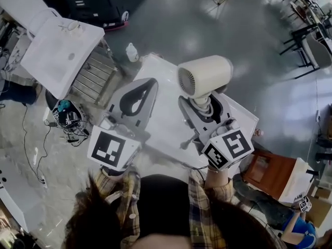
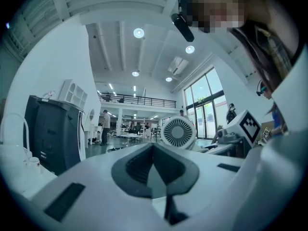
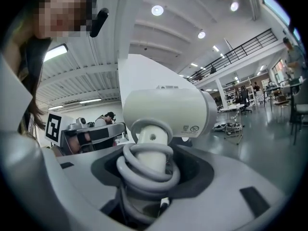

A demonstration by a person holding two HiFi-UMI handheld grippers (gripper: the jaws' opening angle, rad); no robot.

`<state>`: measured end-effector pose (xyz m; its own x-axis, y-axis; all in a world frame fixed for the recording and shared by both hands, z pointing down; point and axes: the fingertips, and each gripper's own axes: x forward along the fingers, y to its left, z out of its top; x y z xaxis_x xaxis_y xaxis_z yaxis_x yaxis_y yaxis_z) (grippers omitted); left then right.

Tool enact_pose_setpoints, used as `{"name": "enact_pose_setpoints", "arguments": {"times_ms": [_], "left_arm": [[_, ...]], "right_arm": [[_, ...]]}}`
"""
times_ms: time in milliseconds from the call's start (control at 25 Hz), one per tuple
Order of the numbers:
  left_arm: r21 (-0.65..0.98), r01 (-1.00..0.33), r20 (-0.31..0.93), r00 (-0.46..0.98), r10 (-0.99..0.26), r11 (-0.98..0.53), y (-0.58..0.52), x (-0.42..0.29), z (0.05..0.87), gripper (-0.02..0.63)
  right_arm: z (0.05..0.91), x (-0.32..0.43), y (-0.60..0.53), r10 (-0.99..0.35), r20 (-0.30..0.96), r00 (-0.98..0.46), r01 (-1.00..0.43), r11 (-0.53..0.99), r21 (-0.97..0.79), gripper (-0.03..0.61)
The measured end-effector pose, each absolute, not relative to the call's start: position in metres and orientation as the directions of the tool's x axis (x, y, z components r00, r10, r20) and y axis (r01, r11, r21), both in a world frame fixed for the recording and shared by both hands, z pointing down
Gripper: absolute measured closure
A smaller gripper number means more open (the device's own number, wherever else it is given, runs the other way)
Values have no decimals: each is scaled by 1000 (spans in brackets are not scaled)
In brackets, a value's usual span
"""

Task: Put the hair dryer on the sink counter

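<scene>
The right gripper [image 1: 206, 107] gripped the hair dryer [image 1: 206, 74] by its cord-wrapped handle, probably to carry it upright above the desk [image 1: 167, 124]. The left gripper [image 1: 136, 100] idled, jaws together, empty. The sink counter [image 1: 52, 56] lay at ten o'clock.

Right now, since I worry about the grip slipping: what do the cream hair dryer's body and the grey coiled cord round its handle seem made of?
Cream hair dryer: probably hard moulded plastic, smooth satin finish; soft highlights, printed symbols. Grey coiled cord: seemingly rubbery plastic sheath, matte; it bends in tight loops.
</scene>
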<state>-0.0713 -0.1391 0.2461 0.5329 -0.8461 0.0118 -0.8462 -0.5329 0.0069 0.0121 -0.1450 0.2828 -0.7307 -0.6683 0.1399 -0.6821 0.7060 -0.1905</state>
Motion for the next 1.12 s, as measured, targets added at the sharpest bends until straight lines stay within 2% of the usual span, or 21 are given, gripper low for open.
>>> {"name": "enact_pose_setpoints", "arguments": {"times_ms": [360, 800, 1120], "left_arm": [[10, -776, -15, 631, -776, -631, -175, -71, 243, 597], [12, -775, 1, 632, -775, -632, -199, -89, 251, 597], [51, -794, 28, 608, -794, -606, -214, -101, 269, 597]], "right_arm": [[280, 15, -166, -756, 151, -637, -770, 618, -159, 324], [284, 3, -188, -771, 167, -614, -789, 596, -149, 324], [298, -7, -210, -743, 231, -629, -775, 624, -104, 324]]}}
